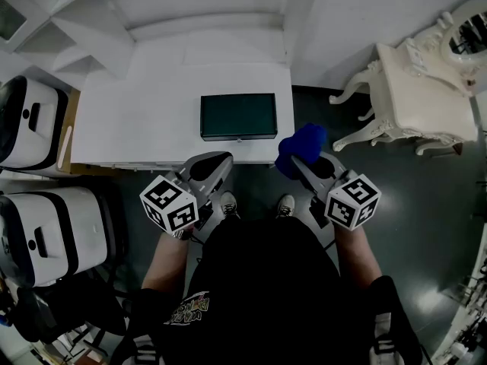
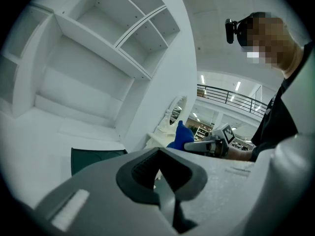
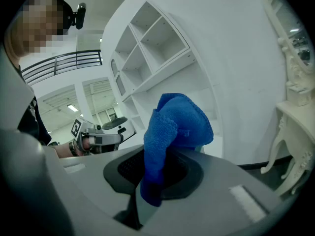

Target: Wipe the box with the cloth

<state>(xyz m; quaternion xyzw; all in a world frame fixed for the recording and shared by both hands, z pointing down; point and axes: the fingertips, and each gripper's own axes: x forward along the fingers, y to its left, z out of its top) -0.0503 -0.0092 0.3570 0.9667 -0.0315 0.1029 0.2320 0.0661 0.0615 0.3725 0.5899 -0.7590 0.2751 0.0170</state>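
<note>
Now the jaws of the right gripper [image 1: 298, 164] clamp the blue cloth [image 1: 303, 143], those of the left gripper [image 1: 215, 164] are pressed together on nothing, and the dark green box [image 1: 238, 116] lies on the white surface [image 1: 144, 120] ahead, between both.

The left forearm [image 1: 166, 258] and right forearm [image 1: 358, 253] reach forward side by side. The left hand-held gripper [image 1: 215, 162] has its jaws together, empty; the right hand-held gripper [image 1: 298, 164] pinches a blue cloth [image 1: 304, 143].

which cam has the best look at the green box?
Head view: the whole green box shows from above on the desk. Left gripper view catches only one end. Right gripper view: the blue cloth mostly hides it.
</note>
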